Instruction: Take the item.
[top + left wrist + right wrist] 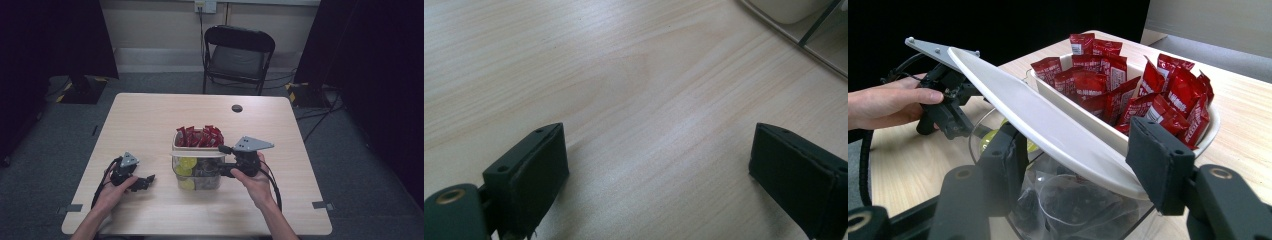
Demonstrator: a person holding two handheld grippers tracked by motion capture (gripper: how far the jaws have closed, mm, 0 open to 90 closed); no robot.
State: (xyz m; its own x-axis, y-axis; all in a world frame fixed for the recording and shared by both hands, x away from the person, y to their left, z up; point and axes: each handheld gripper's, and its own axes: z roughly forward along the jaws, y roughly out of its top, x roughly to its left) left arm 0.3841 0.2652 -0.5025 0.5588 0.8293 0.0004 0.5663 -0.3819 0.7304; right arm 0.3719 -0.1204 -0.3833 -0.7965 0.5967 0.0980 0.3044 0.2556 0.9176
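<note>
On the bench (150, 120), the right tool (1075, 165) clenched the clear container (196, 172), which looked rigid, slick and light under its loose white lid (1048, 130). Gripping across the walls seemed safest. The left tool (659, 175) rested released.

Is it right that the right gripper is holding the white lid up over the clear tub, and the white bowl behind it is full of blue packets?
Not quite: the packets are red, not blue, as the right gripper view shows. The rest holds: the right gripper holds the white lid tilted over the clear tub, with the white bowl behind.
</note>
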